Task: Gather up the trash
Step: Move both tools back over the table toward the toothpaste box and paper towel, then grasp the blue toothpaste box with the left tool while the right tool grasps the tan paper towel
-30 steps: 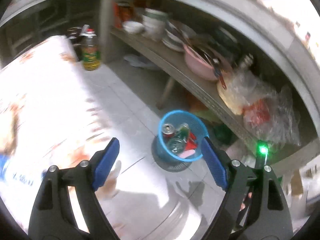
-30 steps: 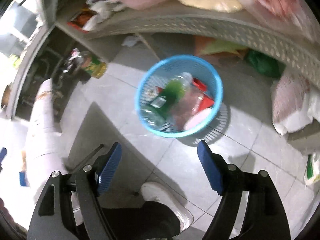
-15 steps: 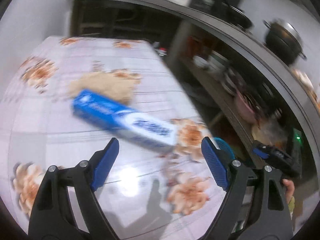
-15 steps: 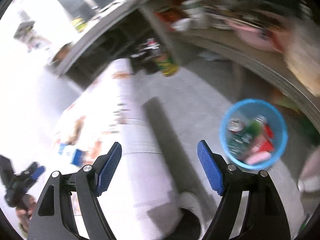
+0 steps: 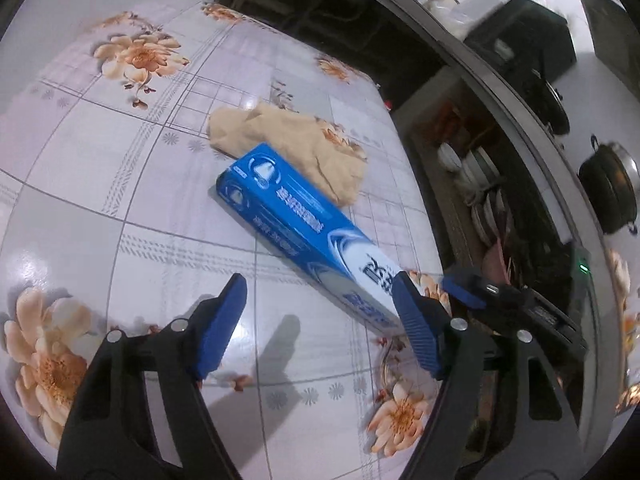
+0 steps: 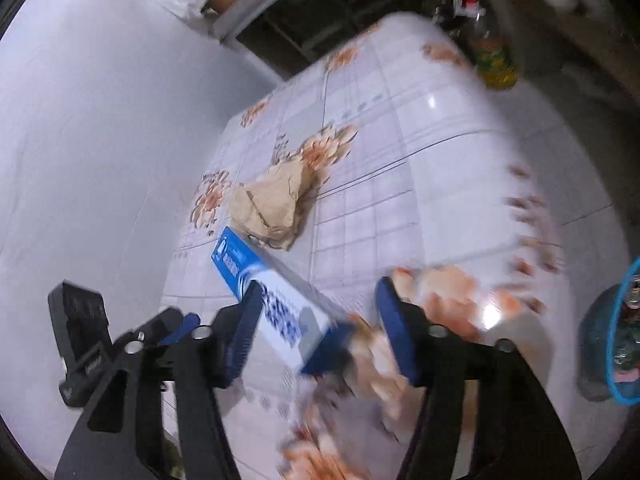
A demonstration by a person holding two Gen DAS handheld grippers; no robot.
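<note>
Swung away from the floor and the blue basket seen a second ago, now over the flowered bench [image 5: 120, 208] in both views. Moved in on the blue toothpaste box [image 5: 304, 224], lying flat and diagonal across the middle of the left wrist view, its near white end reaching the lower right and partly hidden behind the right-hand finger of the left gripper [image 5: 320, 324]. Jaws of the left gripper closing, box end just at the inner face of one pad, gap to the other pad wide; no clamp on it, released.

Crumpled tan paper [image 5: 296, 148] just beyond the box's far end, touching or overlapping it; cannot tell which.

Right wrist view heavily blurred in its lower half. Right gripper [image 6: 316, 332] closing too, the same box [image 6: 272, 300] running from centre left down between its jaws, near end smeared; contact with the left-hand pad hard to judge, no firm squeeze visible. Tan paper [image 6: 272, 204] above the box there. Left gripper's dark body poking in at lower left of that view, right gripper's fingers likewise at the right edge of the left wrist view.

Blue basket [image 6: 616, 336] cut off at the far right edge, contents hard to make out. Shelves with dishes and a dark pot [image 5: 608, 188] at upper right, dim.
</note>
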